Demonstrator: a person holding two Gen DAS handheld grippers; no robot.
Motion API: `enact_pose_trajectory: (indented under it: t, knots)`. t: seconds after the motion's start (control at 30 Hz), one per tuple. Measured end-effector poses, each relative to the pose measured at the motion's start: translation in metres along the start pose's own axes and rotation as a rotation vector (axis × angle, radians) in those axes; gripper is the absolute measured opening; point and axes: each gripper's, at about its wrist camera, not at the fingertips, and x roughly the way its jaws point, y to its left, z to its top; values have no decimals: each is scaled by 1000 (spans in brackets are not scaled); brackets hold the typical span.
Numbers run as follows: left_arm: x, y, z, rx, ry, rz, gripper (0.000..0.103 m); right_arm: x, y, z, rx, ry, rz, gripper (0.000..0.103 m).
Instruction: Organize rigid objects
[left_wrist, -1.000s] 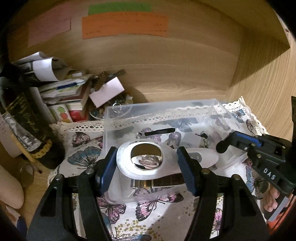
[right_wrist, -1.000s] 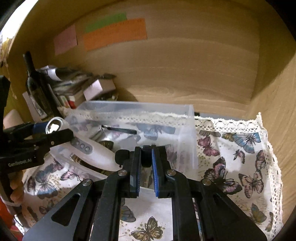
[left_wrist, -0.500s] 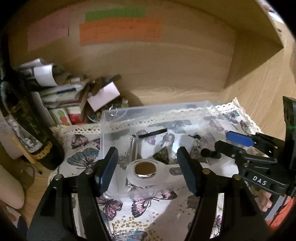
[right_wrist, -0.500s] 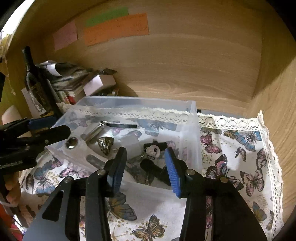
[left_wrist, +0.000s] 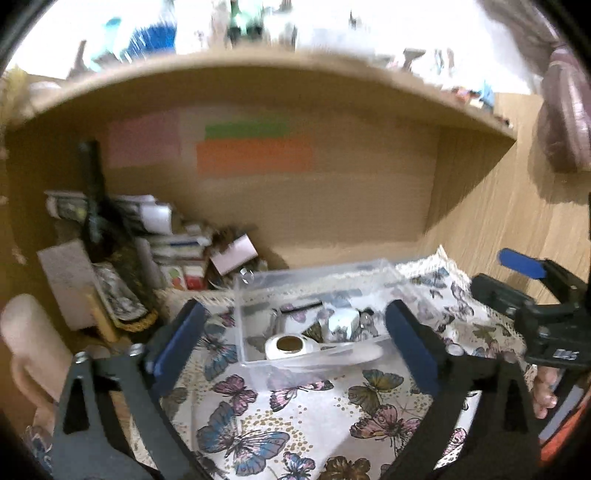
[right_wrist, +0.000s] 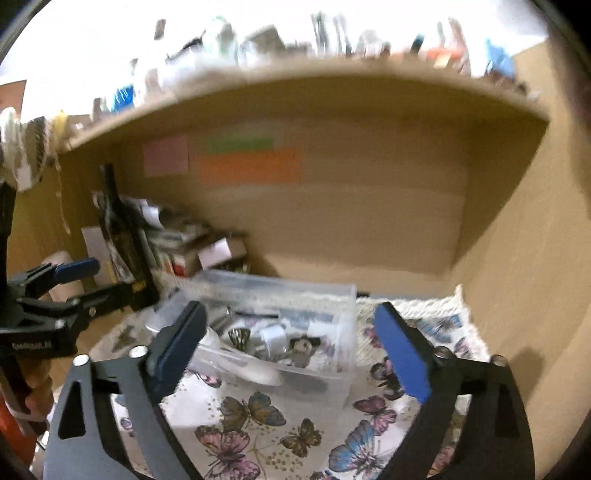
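A clear plastic box (left_wrist: 258, 288) stands on a butterfly-print cloth (left_wrist: 295, 417) inside a wooden shelf bay; it also shows in the right wrist view (right_wrist: 343, 369). In it lie a white oval magnifier-like piece (left_wrist: 288, 345), a silver cap (right_wrist: 273, 338) and several small metal items. My left gripper (left_wrist: 291, 343) is open and empty, held back from the box's near wall. My right gripper (right_wrist: 288, 343) is open and empty, also drawn back in front of the box. Each gripper shows at the edge of the other's view.
A dark bottle (left_wrist: 107, 251) and a pile of papers and small boxes (left_wrist: 177, 254) crowd the back left corner. Coloured paper notes (left_wrist: 255, 155) are stuck on the back wall. The shelf's side wall (right_wrist: 524, 258) rises on the right. Lace cloth edge (right_wrist: 417, 302) lies right of the box.
The left gripper let go of the white oval piece, which now lies in the box. The right gripper opened too. Both have pulled back and up away from the box.
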Motion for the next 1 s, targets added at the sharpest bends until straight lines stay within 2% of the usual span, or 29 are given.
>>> enact_pose_trajectory:
  t: [0.03, 0.17, 0.43, 1.0]
  knots:
    - [-11, -3, -2, 9, -24, 5, 101, -9, 1, 0, 2, -22, -1, 103]
    - [-35, -11, -6, 28, -63, -3, 103, -42, 7, 0, 7, -88, 4, 103]
    - [-75, -25, -19, 46, -139, -9, 103, -78, 23, -11, -15, -147, -2, 103]
    - [-92, -31, -23, 48, -177, -25, 103, -91, 32, -19, -22, -165, -9, 103]
